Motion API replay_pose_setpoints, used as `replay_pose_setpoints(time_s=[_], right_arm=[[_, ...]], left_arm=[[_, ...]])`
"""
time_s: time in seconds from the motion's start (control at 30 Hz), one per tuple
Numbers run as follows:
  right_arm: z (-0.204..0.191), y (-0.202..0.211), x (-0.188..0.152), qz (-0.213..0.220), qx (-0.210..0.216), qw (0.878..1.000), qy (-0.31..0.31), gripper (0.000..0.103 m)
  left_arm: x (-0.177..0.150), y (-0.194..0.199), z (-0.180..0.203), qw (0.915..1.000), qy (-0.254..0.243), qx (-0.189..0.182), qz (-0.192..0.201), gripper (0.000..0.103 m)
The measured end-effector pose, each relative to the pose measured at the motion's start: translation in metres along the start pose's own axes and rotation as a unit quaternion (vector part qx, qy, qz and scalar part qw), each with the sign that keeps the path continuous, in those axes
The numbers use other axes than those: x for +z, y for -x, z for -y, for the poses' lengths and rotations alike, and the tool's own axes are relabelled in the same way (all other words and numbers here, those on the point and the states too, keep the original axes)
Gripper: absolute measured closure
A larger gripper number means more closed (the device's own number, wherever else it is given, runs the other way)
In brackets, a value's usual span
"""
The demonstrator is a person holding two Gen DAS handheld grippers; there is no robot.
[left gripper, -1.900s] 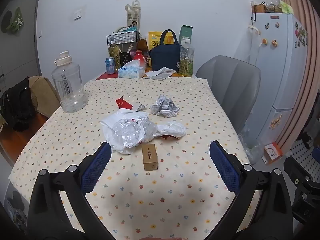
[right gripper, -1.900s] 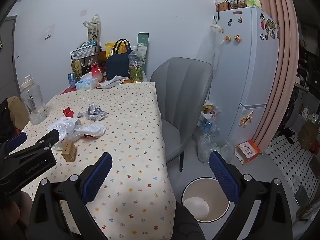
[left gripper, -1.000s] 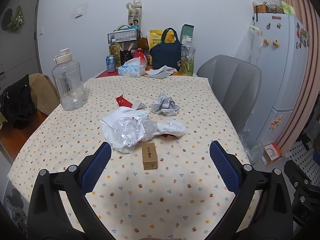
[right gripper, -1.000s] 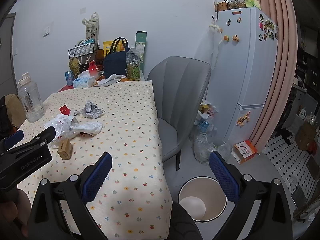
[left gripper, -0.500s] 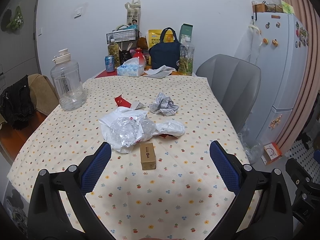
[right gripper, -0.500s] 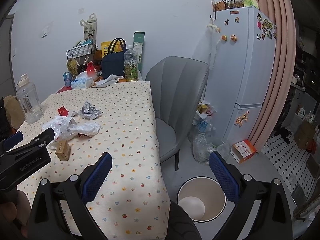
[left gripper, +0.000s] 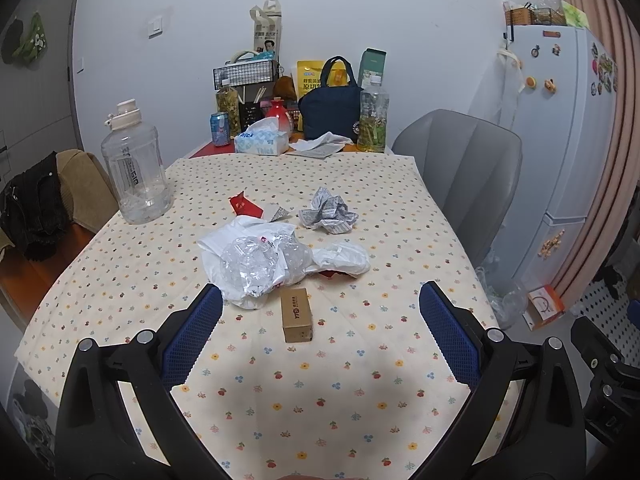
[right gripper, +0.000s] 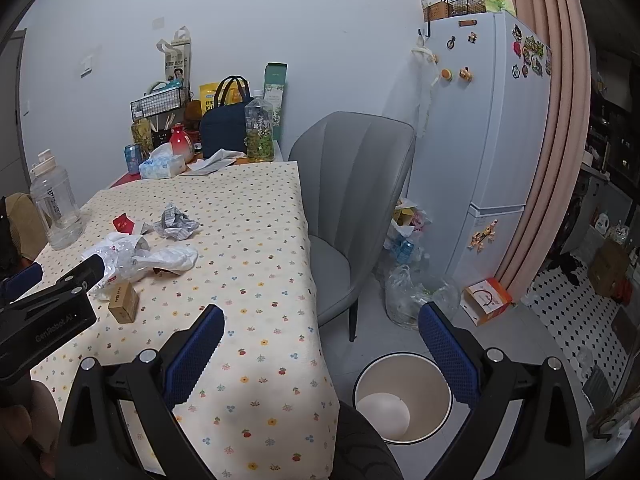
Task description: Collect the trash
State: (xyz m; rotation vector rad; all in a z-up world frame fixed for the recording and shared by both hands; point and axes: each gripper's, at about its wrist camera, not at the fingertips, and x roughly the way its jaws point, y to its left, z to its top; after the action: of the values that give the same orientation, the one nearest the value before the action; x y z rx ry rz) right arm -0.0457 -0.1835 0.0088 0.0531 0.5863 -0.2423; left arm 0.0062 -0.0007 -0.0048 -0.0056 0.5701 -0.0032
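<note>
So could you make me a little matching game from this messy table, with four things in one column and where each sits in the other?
Things:
1. small brown box
2. crumpled paper ball
3. big clear water jug
4. white bin

Places:
A. on the floor beside the table
B. at the table's left edge
C. nearest the left hand-held gripper, in front of the plastic wrap pile
D. beyond the pile, towards the wall

Pairs: 1-C, 2-D, 3-B, 4-A
</note>
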Motion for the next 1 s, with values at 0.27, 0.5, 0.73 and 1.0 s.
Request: replay_pose_setpoints(time_s=[0.27, 0.5, 0.73, 1.0], right_arm=[[0.000, 0.000, 0.000, -0.001, 0.000, 1.000, 0.000, 0.008], [-0.001, -0.001, 0.000, 0.002, 0.001, 1.000, -0.003, 0.008], [-0.001, -0.001, 0.000, -0.001, 0.002, 1.000, -0.002, 0.008], [-0.004, -0.006, 0.002, -0.003, 0.006, 1.000, 0.005, 0.008]], left_arm=[[0.003, 0.002, -0.004, 1.0000, 0.004, 0.001, 0.002, 0.006], [0.004, 0.007, -0.007, 0.9999, 0.011, 0.008, 0.011, 0.006], [0.003, 0.004, -0.008, 0.9999, 0.012, 0.008, 0.005, 0.006], [0.001, 0.001, -0.017, 0.9997, 0.021, 0.010, 0.001, 0.006]])
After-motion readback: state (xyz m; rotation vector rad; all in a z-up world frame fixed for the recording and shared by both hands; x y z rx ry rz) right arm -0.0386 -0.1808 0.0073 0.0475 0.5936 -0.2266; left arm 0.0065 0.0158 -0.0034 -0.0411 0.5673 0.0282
